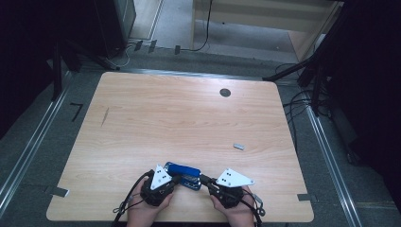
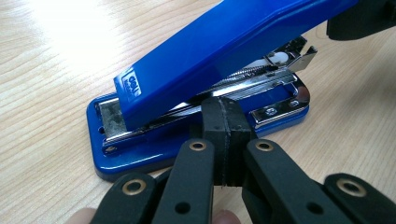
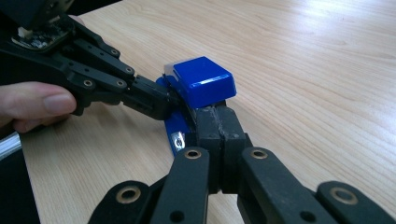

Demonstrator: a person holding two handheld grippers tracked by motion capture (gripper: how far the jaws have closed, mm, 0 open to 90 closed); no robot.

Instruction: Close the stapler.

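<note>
A blue stapler (image 1: 184,172) lies on the wooden table (image 1: 165,113) near its front edge, between my two grippers. In the left gripper view the stapler's (image 2: 210,60) blue top is tilted up, baring the metal magazine. My left gripper (image 2: 224,116) is shut pad to pad, its tip against the stapler's side at the magazine. My right gripper (image 3: 217,119) is also shut, with nothing between its pads. Its tip rests at one end of the stapler (image 3: 203,81), just under the raised blue top. In the high view the left gripper (image 1: 177,178) and right gripper (image 1: 204,179) flank the stapler.
A small grey metal piece (image 1: 239,146) lies to the right of the table's middle. A dark round grommet (image 1: 225,92) sits near the far edge. Cables and dark stands surround the table on the floor.
</note>
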